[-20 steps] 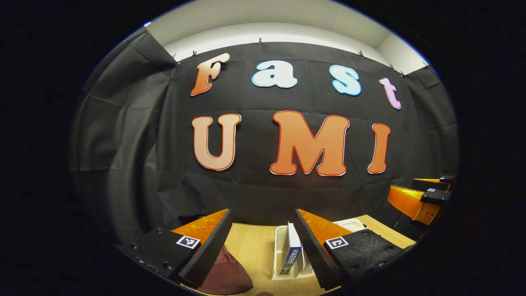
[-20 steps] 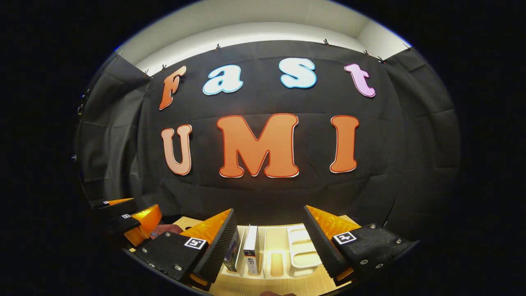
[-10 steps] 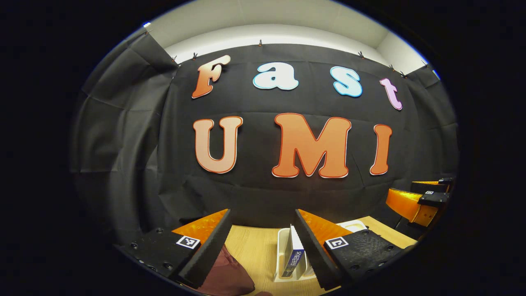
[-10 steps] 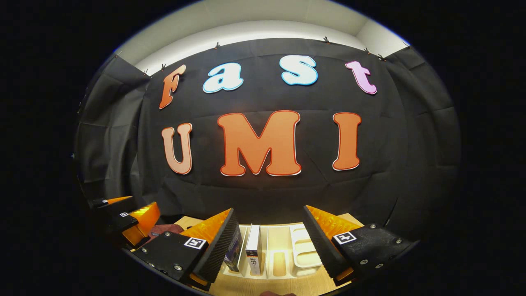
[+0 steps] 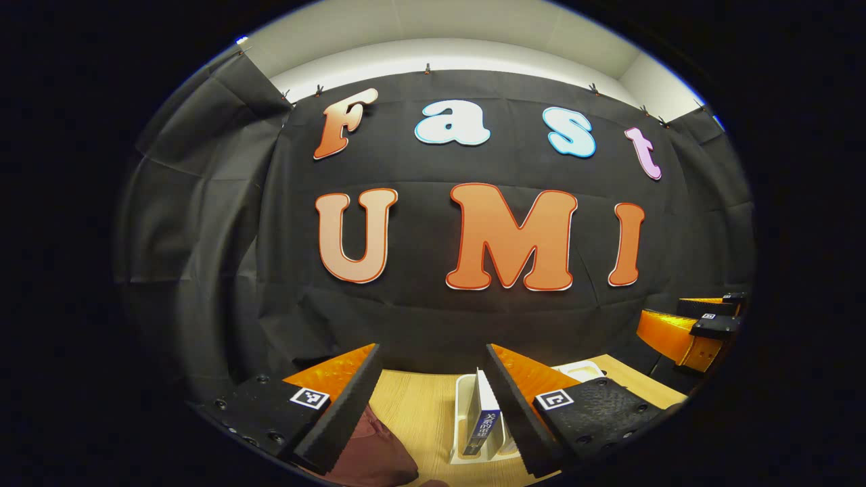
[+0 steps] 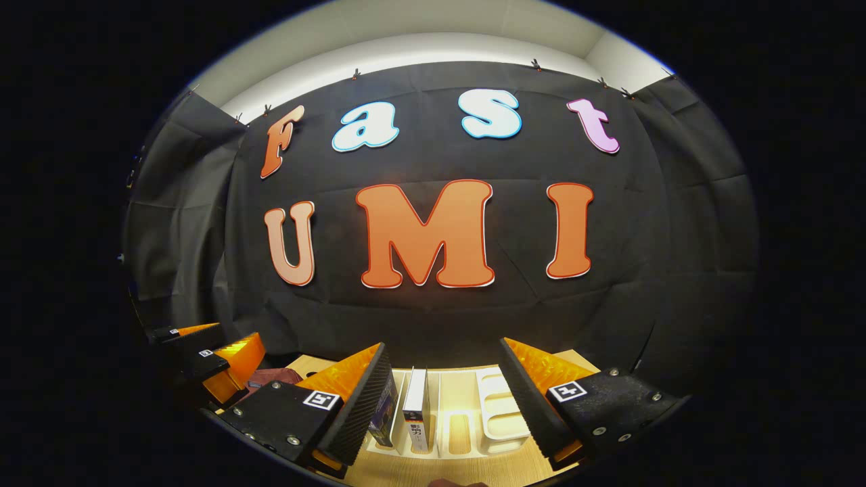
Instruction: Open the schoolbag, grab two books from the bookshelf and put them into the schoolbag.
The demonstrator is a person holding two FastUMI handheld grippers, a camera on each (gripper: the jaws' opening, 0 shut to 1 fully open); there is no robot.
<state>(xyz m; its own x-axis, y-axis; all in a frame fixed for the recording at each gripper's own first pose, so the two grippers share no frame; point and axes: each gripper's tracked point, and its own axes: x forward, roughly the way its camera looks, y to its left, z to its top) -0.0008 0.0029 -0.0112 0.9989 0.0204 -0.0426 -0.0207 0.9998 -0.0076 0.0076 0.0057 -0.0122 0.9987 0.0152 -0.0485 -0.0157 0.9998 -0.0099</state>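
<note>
Maroon schoolbag [image 5: 372, 453] on the wood table; two upright books [image 6: 416, 409] in white bookshelf [image 6: 497, 412].

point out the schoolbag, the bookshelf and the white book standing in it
schoolbag [image 5: 372, 453], left gripper view, on its dark red fabric near the bottom edge
bookshelf [image 6: 500, 412], right gripper view, on an empty white slot at the right
white book [image 6: 416, 409], right gripper view, on its upright spine

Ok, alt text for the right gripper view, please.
The right tool hangs open above a wooden table, aimed at a white book rack holding two upright books. The left tool sits at far left near a maroon schoolbag.
</note>
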